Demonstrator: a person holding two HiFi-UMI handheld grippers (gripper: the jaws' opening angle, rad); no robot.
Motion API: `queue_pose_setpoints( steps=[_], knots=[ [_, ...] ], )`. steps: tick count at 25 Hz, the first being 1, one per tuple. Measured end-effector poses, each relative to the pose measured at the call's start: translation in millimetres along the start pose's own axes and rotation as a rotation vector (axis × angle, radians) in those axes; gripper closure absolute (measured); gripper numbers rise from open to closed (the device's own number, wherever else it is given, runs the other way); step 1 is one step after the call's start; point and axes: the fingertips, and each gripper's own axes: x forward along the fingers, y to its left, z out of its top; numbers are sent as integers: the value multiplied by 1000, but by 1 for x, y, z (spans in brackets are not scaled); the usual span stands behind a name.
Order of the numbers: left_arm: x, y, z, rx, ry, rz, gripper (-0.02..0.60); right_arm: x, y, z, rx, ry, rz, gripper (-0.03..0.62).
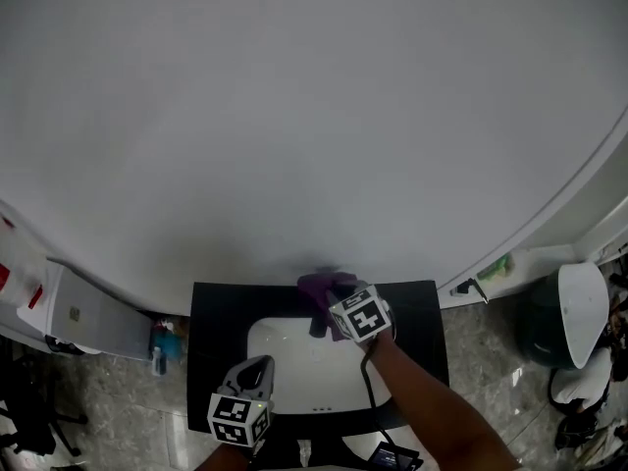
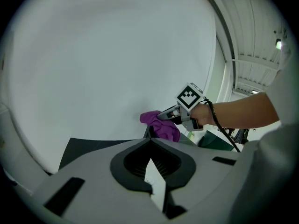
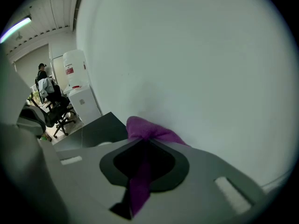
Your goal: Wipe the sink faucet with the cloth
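A purple cloth [image 1: 322,292] is bunched over the faucet at the back of the white sink [image 1: 285,349], against the white wall. The faucet itself is almost wholly hidden under it. My right gripper [image 1: 336,308] is shut on the cloth; in the right gripper view the cloth [image 3: 148,130] bulges past the closed tips [image 3: 142,142] and a strip hangs down between the jaws. My left gripper [image 1: 259,367] hovers over the sink's front left, shut and holding nothing. In the left gripper view its tips [image 2: 149,141] point at the cloth [image 2: 161,126] and the right gripper [image 2: 164,116].
The sink sits in a black counter [image 1: 211,332]. A white cabinet [image 1: 88,317] and a blue bottle [image 1: 162,346] are on the left, a dark bin [image 1: 545,322] on the right. In the right gripper view a water dispenser [image 3: 74,73] and office chairs [image 3: 56,111] stand farther off.
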Motion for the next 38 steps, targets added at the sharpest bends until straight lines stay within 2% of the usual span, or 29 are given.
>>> queue_pose_setpoints(
  steps=[3, 8, 12, 17, 20, 27, 30, 34, 38],
  knots=[
    [9, 1, 1, -6, 6, 21, 577, -12, 7, -18, -3, -15, 14, 563],
    [18, -9, 5, -6, 6, 19, 577, -38, 40, -58, 57, -31, 55, 563],
    [20, -19, 7, 5, 9, 12, 577, -35, 62, -58, 67, -51, 60, 563],
    [21, -24, 4, 15, 16, 6, 577, 7, 56, -50, 57, -76, -40, 563],
    [19, -21, -3, 5, 29, 8, 577, 22, 64, -63, 52, -63, -54, 563],
    [21, -20, -5, -12, 31, 2, 577, -4, 81, -104, 68, -55, 11, 563],
    [26, -29, 7, 0, 14, -22, 577, -19, 62, -109, 89, -92, -16, 563],
    [31, -40, 22, 34, -2, -42, 577, -26, 2, -92, 102, -177, -93, 563],
    [38, -48, 22, 56, 7, -45, 577, 9, -20, -74, 46, -200, -31, 563]
  ],
)
